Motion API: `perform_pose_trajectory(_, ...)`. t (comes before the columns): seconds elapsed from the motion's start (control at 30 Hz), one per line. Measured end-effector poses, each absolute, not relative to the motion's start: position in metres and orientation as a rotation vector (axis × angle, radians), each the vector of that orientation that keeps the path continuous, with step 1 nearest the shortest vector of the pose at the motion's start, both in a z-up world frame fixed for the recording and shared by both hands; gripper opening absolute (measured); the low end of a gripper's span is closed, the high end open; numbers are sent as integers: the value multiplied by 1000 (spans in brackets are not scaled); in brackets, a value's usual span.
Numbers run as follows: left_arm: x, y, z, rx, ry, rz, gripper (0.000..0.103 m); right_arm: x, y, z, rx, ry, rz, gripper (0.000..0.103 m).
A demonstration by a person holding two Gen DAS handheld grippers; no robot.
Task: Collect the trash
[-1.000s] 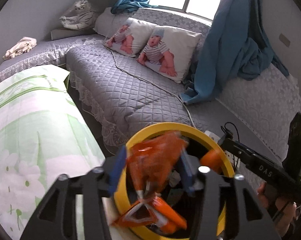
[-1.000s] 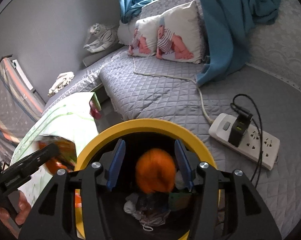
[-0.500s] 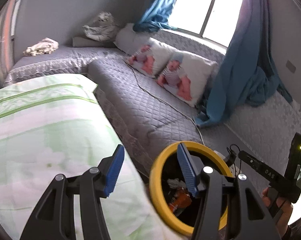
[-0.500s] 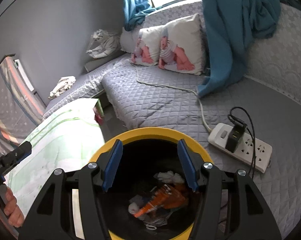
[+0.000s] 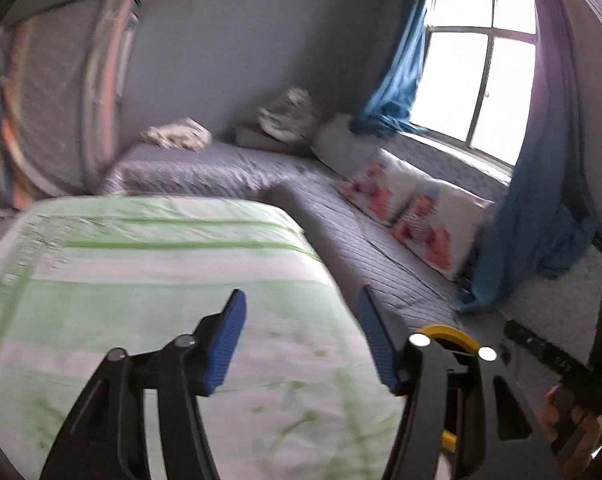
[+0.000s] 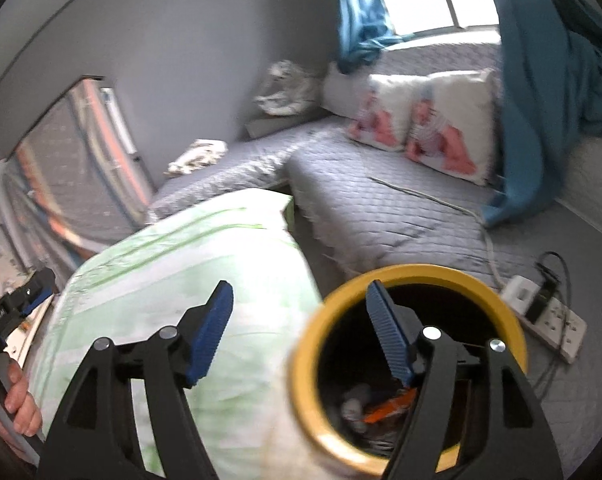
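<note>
The grey quilted bed (image 6: 381, 208) filled the far side of the room, with a green-and-white quilt (image 5: 149, 280) in front of it. In the right wrist view the yellow-rimmed bin (image 6: 501, 300) sat at about five o'clock from the right hand-held gripper (image 6: 299, 300); that gripper's right finger crossed the bin's mouth and its left finger stood over the quilt. Orange and pale trash (image 6: 385, 402) lay at the bottom of the bin, below the fingers and apart from them. The jaws of the right hand-held gripper had just been opening and stood apart with nothing between them. In the left wrist view the left hand-held gripper (image 5: 301, 308) also had just been opening, its jaws apart and empty over the quilt, with the bin's rim (image 5: 449, 334) at four o'clock behind its right finger. A white power strip (image 6: 549, 320) lay at three o'clock beside the bin.
</note>
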State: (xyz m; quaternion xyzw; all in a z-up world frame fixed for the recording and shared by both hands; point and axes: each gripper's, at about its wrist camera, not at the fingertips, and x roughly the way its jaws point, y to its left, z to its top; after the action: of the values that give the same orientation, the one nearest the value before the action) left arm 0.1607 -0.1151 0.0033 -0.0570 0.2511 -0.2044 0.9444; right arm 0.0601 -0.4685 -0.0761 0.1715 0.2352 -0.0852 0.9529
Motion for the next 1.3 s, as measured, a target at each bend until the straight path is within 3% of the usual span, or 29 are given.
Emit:
perform_pose_trajectory(0.13,132,-83,12,-83,463,-312,67,58,-427,-63,309,439,-78,83)
perform_pose_trajectory(0.23,114,-55,17,-129,456,-284,75,57,-400,-56,302,432,-12,85)
perform_pose_trajectory(0.4,82,-34,24,-146,407,-249,77,54,-364,-51,268,429,51,88)
perform_pose_trajectory(0.53,51,-17,31,-138,336,-204,83,48,-344,-49,246,428,55,94)
perform_pose_trajectory(0.8,18,-11,36,-111,271,-163,95,26,-320,-48,172,371,-38,94)
perform_pose_trajectory(1.3,12,-1,20,-152,292,-149,95,-5,-295,-64,110,252,-132,95)
